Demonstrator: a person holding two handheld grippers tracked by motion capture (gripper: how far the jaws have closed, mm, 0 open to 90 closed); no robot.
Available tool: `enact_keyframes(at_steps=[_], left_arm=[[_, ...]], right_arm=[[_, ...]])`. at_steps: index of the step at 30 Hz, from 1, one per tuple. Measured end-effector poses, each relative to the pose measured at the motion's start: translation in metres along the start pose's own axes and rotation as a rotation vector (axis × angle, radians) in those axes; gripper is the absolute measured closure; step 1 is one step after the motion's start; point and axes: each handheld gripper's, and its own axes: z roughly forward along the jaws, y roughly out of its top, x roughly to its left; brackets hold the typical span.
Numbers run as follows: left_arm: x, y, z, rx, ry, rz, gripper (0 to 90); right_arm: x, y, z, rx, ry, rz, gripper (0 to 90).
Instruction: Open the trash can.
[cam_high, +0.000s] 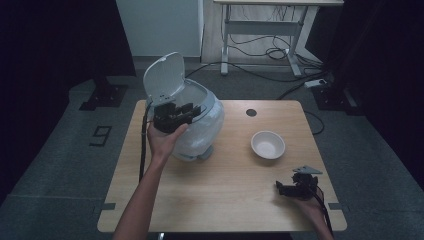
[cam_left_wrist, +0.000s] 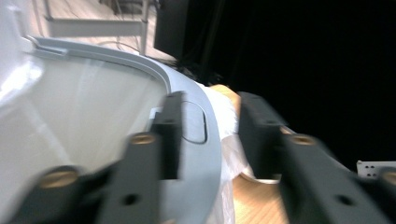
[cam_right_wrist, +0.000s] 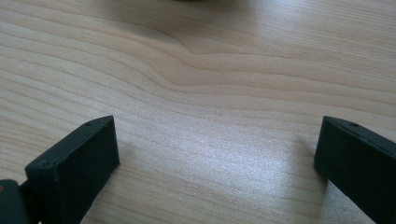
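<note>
From the high view, a white rice cooker (cam_high: 197, 125) stands tilted on the left half of the wooden table (cam_high: 220, 195), its lid (cam_high: 164, 77) swung open and upright behind the pot opening. The left gripper (cam_high: 192, 109) is at the cooker's front rim, with the person's left hand (cam_high: 164, 140) behind it. The left gripper view adds what the high view cannot resolve: the grey rim (cam_left_wrist: 205, 154) passes between the two black jaws, one inside the pot opening and one outside the body, so the gripper is pinching the rim, though the picture is blurred. A white bowl (cam_high: 268, 144) sits empty right of the cooker, well apart from it. The right gripper (cam_high: 280, 188) rests near the table's right front corner; its own view shows its jaws spread wide over bare wood grain.
</note>
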Motion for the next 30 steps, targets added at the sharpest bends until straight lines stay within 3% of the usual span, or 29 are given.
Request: enact_keyframes(at_steps=[1, 3, 4, 5, 6, 8, 12, 13, 15, 16, 17, 21, 26, 30], left_arm=[[-0.006, -0.005, -0.010, -0.019, 0.008, 0.035, 46.1], [-0.009, -0.007, -0.014, -0.020, 0.012, 0.043, 35.4], [-0.011, -0.010, -0.018, -0.017, 0.019, 0.052, 35.4], [-0.015, -0.017, -0.027, -0.016, 0.045, 0.068, 27.3], [-0.015, -0.017, -0.027, -0.016, 0.045, 0.068, 25.2], [-0.017, -0.032, -0.039, -0.020, 0.072, 0.070, 21.7], [-0.013, -0.052, -0.046, -0.013, 0.077, 0.051, 19.9], [-0.011, -0.068, -0.048, 0.005, 0.098, 0.050, 19.3], [-0.009, -0.076, -0.048, 0.017, 0.106, 0.052, 19.3], [-0.005, -0.093, -0.047, 0.048, 0.131, 0.055, 18.8], [-0.005, -0.093, -0.047, 0.048, 0.131, 0.055, 18.7], [0.007, -0.127, -0.043, 0.099, 0.150, 0.006, 18.8], [0.017, -0.156, -0.036, 0.156, 0.166, -0.021, 19.4], [0.022, -0.167, -0.030, 0.186, 0.186, -0.027, 20.1]], right_arm=[[0.000, 0.000, 0.000, 0.000, 0.000, 0.000, 0.0], [0.000, 0.000, 0.000, 0.000, 0.000, 0.000, 0.0], [0.000, 0.000, 0.000, 0.000, 0.000, 0.000, 0.0], [0.000, 0.000, 0.000, 0.000, 0.000, 0.000, 0.0], [0.000, 0.000, 0.000, 0.000, 0.000, 0.000, 0.0], [0.000, 0.000, 0.000, -0.001, 0.000, 0.000, 0.0], [0.000, 0.000, 0.000, -0.001, 0.000, 0.000, 0.0], [0.000, 0.000, 0.000, -0.001, 0.000, -0.001, 0.0], [0.000, 0.000, 0.000, -0.001, 0.000, -0.001, 0.0], [0.000, 0.000, 0.000, -0.001, 0.000, -0.002, 0.0], [0.000, 0.000, 0.000, -0.001, 0.000, -0.002, 0.0], [0.000, 0.000, 0.000, -0.001, 0.000, -0.002, 0.0], [0.000, 0.000, 0.000, -0.001, 0.000, -0.002, 0.0], [0.000, 0.000, 0.000, -0.001, 0.000, -0.001, 0.0]])
